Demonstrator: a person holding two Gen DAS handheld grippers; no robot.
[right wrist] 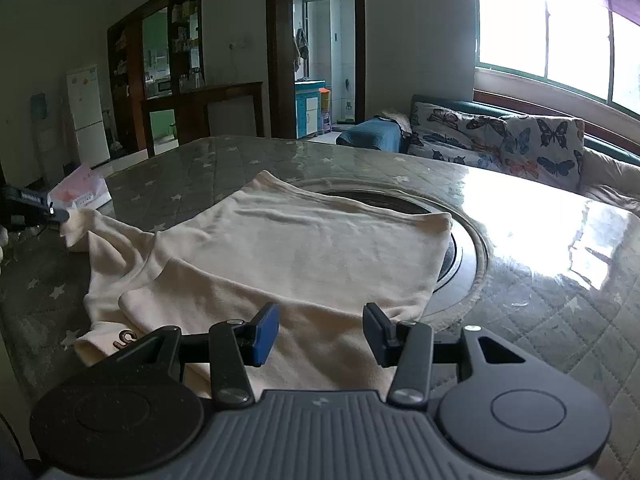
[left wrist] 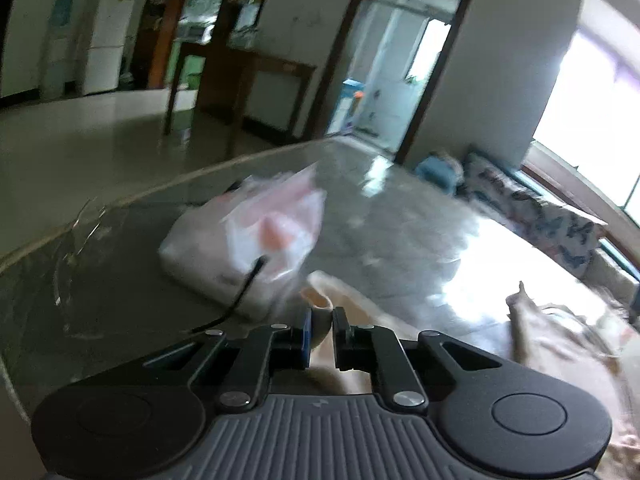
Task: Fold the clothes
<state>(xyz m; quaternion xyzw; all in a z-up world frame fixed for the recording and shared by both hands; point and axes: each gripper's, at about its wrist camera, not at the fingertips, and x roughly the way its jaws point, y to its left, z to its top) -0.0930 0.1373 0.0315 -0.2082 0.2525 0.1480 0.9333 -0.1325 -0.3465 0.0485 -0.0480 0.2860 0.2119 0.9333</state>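
A cream long-sleeved garment (right wrist: 304,248) lies spread on the grey star-patterned table cover (right wrist: 168,192). My left gripper (left wrist: 322,322) is shut on the end of its sleeve (left wrist: 320,300) and lifts it off the table; in the right wrist view it shows at the far left (right wrist: 52,211) holding the sleeve cuff (right wrist: 74,226). My right gripper (right wrist: 320,332) is open and empty, hovering just above the garment's near edge. The garment's body also shows blurred at the right of the left wrist view (left wrist: 560,340).
A plastic bag with pink and white contents (left wrist: 248,240) sits on the table by the left gripper, with a black cable (left wrist: 240,300) over it. A round dark inset (right wrist: 460,248) lies partly under the garment. A butterfly-print sofa (right wrist: 520,144) stands beyond the table under the window.
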